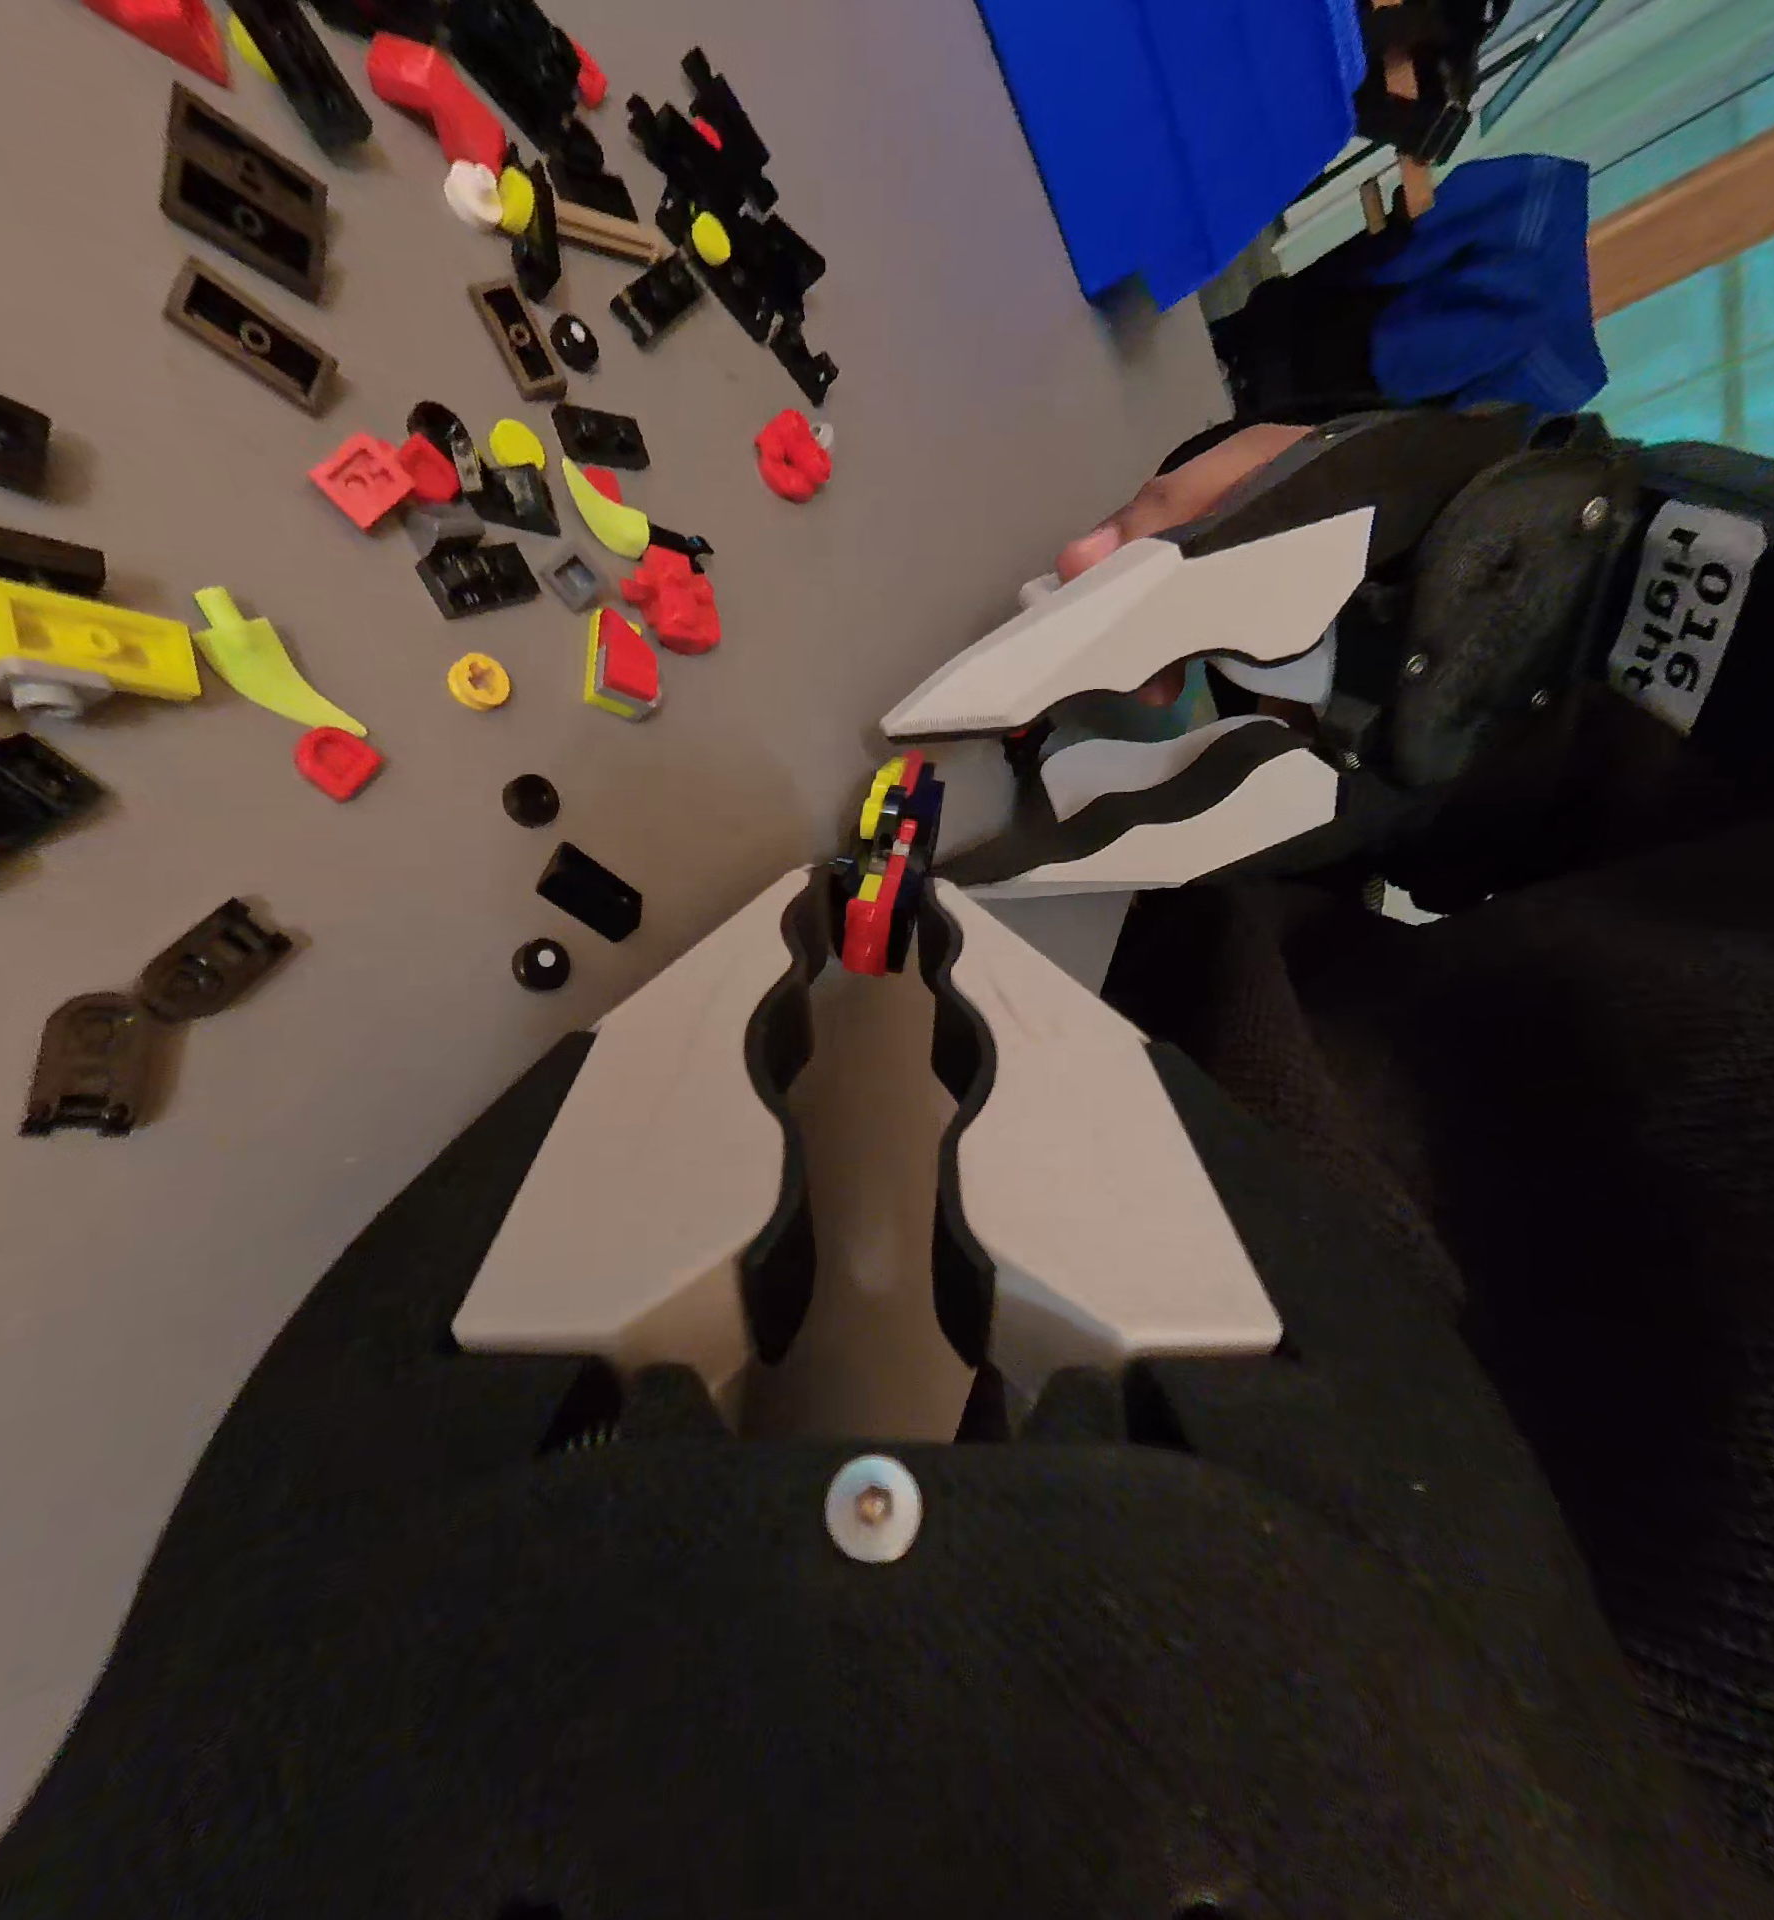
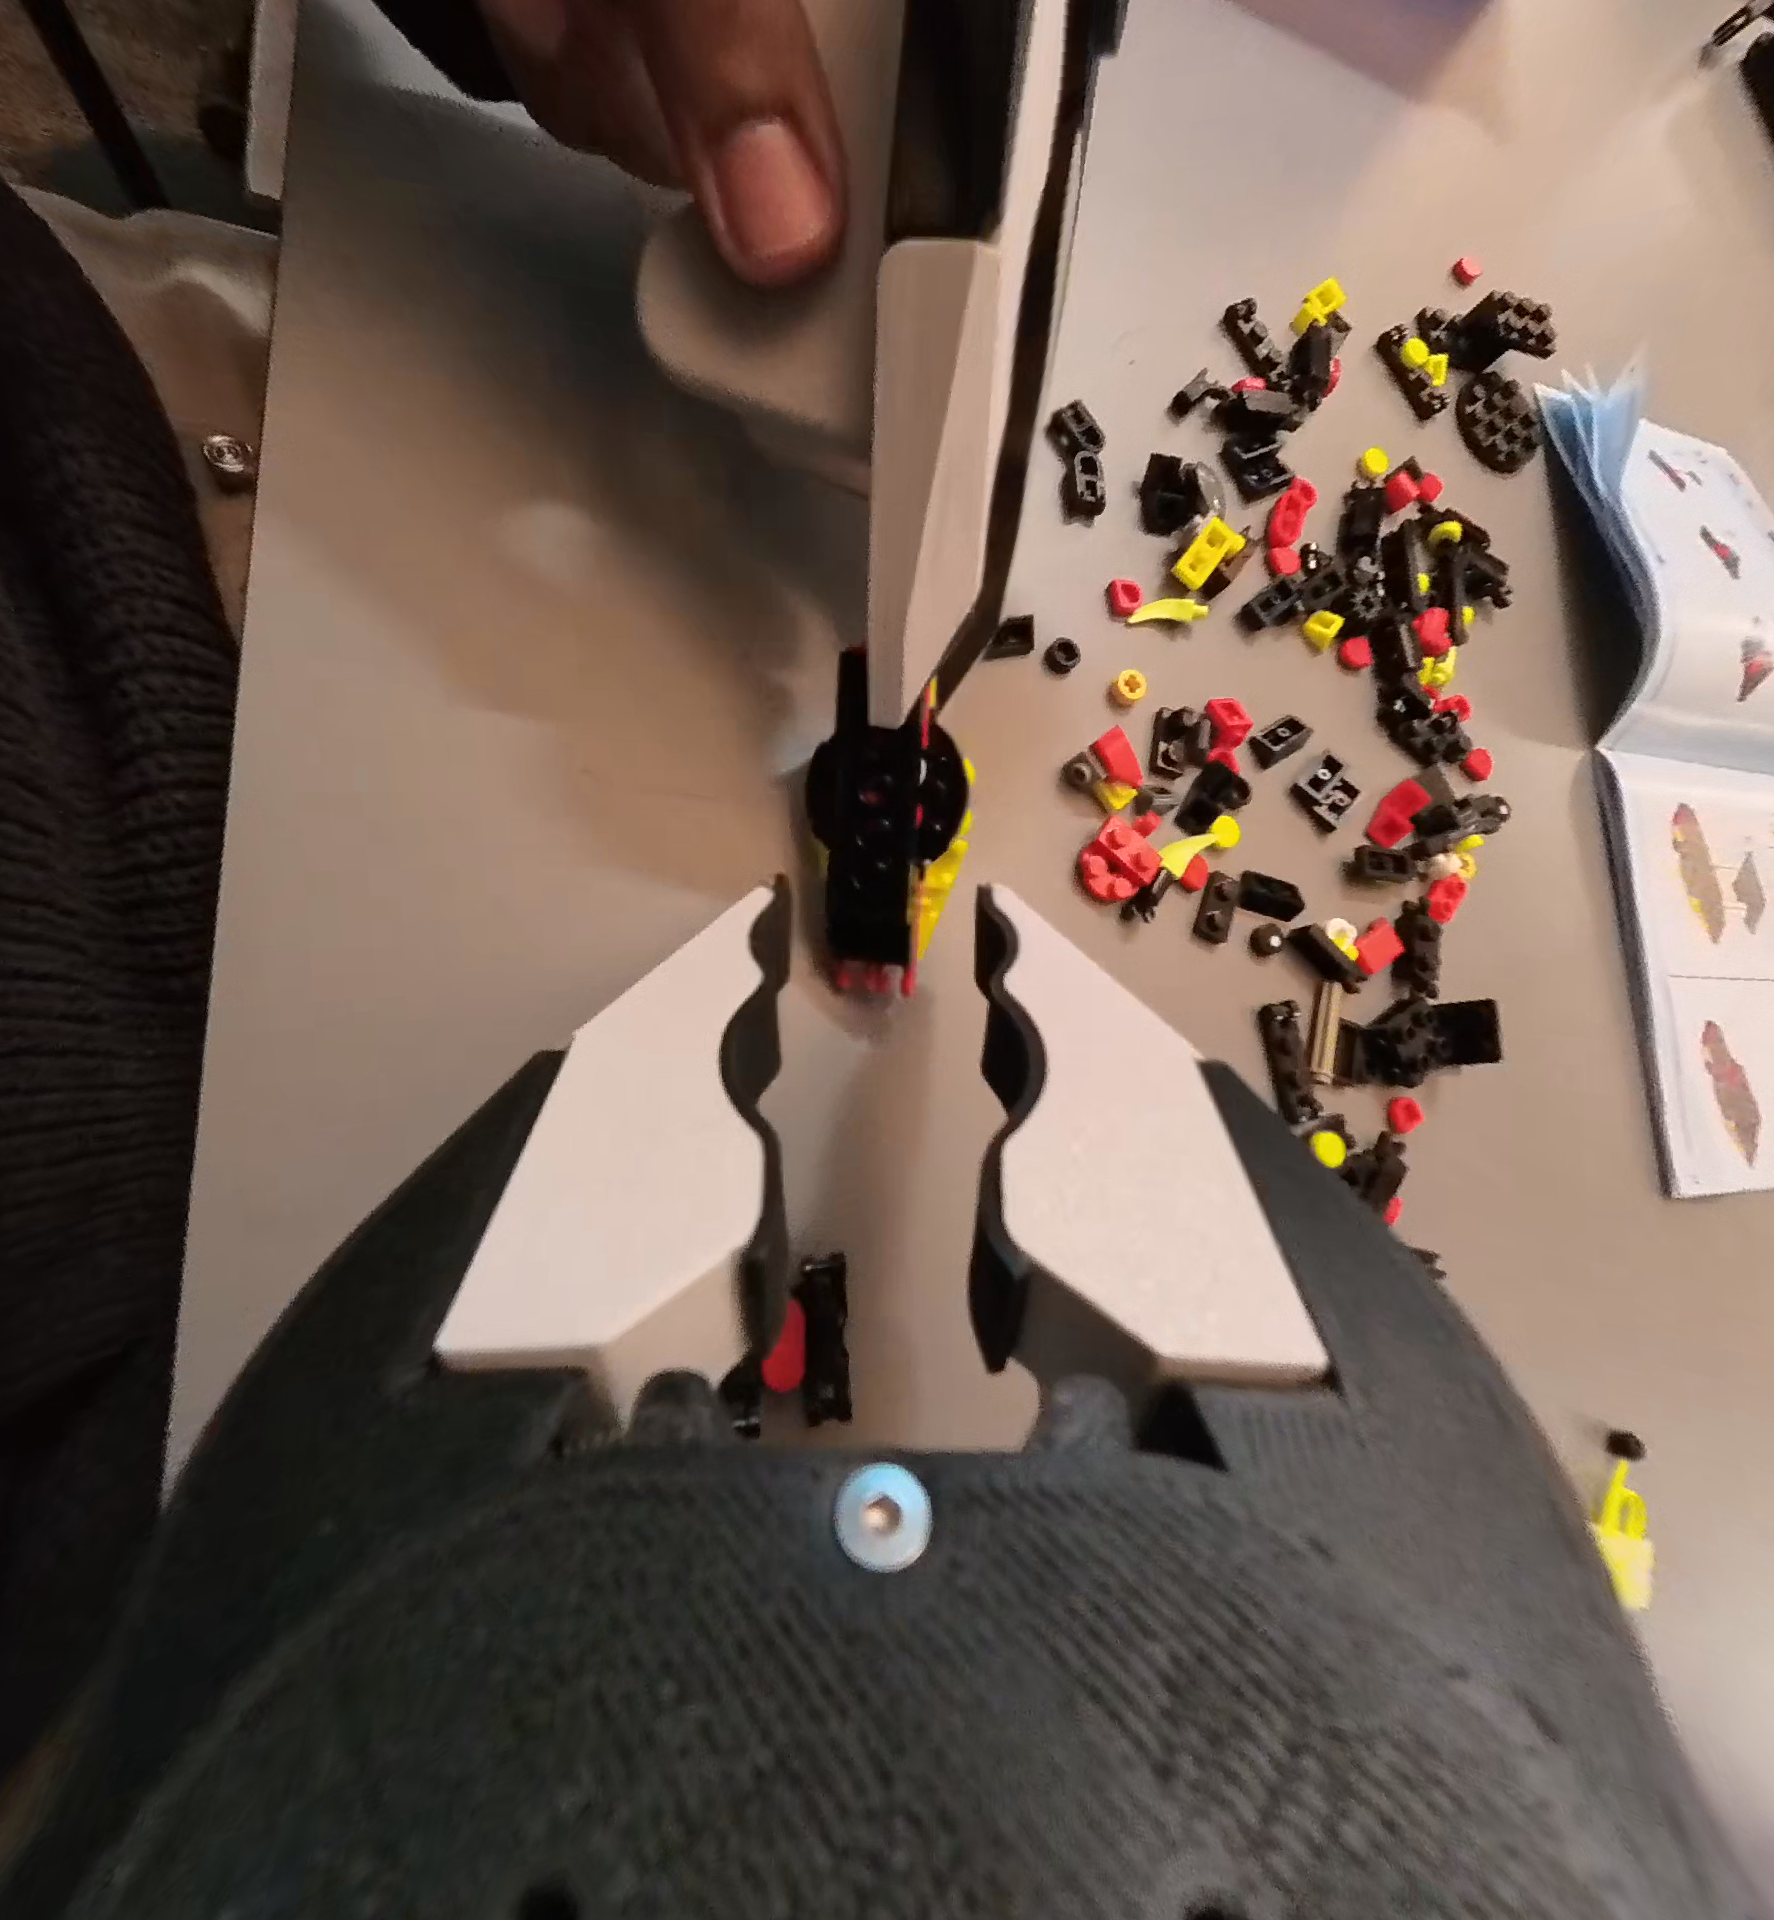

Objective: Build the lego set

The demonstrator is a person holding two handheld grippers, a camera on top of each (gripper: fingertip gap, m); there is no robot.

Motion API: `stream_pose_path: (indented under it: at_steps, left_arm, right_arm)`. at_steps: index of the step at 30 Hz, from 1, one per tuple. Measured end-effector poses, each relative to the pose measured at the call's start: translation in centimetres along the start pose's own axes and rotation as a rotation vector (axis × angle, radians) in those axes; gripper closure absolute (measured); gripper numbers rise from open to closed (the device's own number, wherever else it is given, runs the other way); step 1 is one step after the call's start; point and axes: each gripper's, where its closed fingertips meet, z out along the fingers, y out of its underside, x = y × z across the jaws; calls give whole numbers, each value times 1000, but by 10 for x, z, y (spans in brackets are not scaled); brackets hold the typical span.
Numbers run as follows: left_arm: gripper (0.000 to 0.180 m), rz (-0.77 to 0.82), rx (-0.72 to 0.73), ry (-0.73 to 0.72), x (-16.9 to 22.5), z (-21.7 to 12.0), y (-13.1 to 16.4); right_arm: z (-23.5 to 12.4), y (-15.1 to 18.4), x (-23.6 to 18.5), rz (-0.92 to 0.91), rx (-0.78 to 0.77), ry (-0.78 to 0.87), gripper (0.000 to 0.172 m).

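My left gripper (image 1: 867,883) is shut on a small assembly (image 1: 878,914) of red, yellow and black bricks and holds it upright above the grey table (image 1: 395,1091). In the right wrist view the left gripper (image 2: 914,707) comes down from above onto the assembly (image 2: 862,852). My right gripper (image 2: 880,914) is open. Its two pads (image 2: 997,966) flank the lower end of the assembly with a gap on each side. In the left wrist view the right gripper (image 1: 914,800) reaches in from the right, its tips around the upper part of the assembly.
Several loose red, yellow and black bricks (image 1: 509,499) lie scattered on the table; they also show in the right wrist view (image 2: 1361,727). An open instruction booklet (image 2: 1735,831) lies at the right. A blue bin (image 1: 1174,135) stands at the back. A small black and red piece (image 2: 805,1340) lies under my right gripper. The grippers are tip to tip, or close to it.
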Motion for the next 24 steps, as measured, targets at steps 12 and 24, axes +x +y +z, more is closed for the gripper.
stream_pose_path:
  at_steps: [12,24]
  left_arm:
    - [149,57,-9,-79,-7,-2,0]
    - [146,164,12,-134,-7,-8,-6]
  right_arm:
    - [1,5,6,118,19,-41,155]
    - [-34,-1,35,431,202,-55,143]
